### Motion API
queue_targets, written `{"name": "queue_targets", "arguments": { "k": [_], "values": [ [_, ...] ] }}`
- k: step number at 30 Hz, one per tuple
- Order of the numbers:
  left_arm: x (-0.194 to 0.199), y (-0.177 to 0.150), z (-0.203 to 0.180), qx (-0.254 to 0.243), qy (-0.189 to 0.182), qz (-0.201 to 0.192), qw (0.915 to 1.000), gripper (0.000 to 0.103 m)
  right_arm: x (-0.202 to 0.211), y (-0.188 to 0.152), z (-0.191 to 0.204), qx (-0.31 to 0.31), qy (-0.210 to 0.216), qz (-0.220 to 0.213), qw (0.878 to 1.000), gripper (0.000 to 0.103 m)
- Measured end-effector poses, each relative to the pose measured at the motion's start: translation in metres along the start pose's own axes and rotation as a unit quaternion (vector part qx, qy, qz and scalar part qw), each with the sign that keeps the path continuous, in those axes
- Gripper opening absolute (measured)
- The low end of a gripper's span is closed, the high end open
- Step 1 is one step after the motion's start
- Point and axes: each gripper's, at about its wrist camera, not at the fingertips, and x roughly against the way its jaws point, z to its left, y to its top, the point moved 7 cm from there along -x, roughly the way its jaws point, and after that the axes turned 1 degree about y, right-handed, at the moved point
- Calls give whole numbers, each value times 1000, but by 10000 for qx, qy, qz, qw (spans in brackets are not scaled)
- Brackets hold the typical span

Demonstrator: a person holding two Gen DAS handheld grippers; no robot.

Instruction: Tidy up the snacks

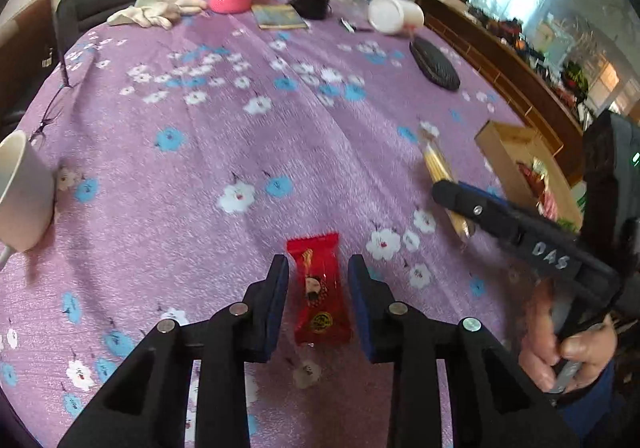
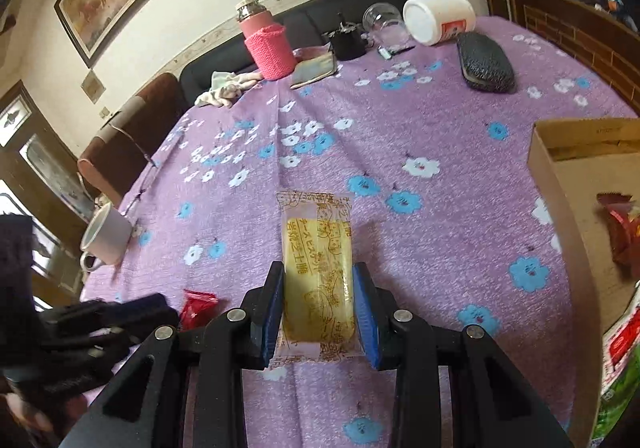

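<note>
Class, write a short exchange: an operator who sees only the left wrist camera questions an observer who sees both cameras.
Operator: What is that yellow blur at the right gripper?
Observer: A yellow biscuit packet, clamped lengthwise between the pads of the right gripper.
Operator: Is there room left in the box?
Observer: It looks so. The box shows bare floor at its far end, beyond a red wrapper.
</note>
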Motion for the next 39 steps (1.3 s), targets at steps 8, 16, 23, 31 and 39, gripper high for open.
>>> {"name": "queue_targets", "arguments": {
  "k": [8,16,23,31,39],
  "values": [
    [-20,-12,-17,-486,457,76,9977,29,1,-3,2,-78,128,54,9999,36],
    [-15,-4,-13,-401,564,-345,9970,17,2,-3,5,-49,164,34,9998,36],
    [0,11,-13,-141,323,-902,9953,17,3,-5,11,80,156,-16,9998,36],
    [1,14,-11,-24,296,-974,9948,18,3,-8,22,403,54,-64,9992,36],
    [2,12,-13,-29,255,-972,9949,18,2,-9,23,426,43,-45,9991,36]
  ]
}}
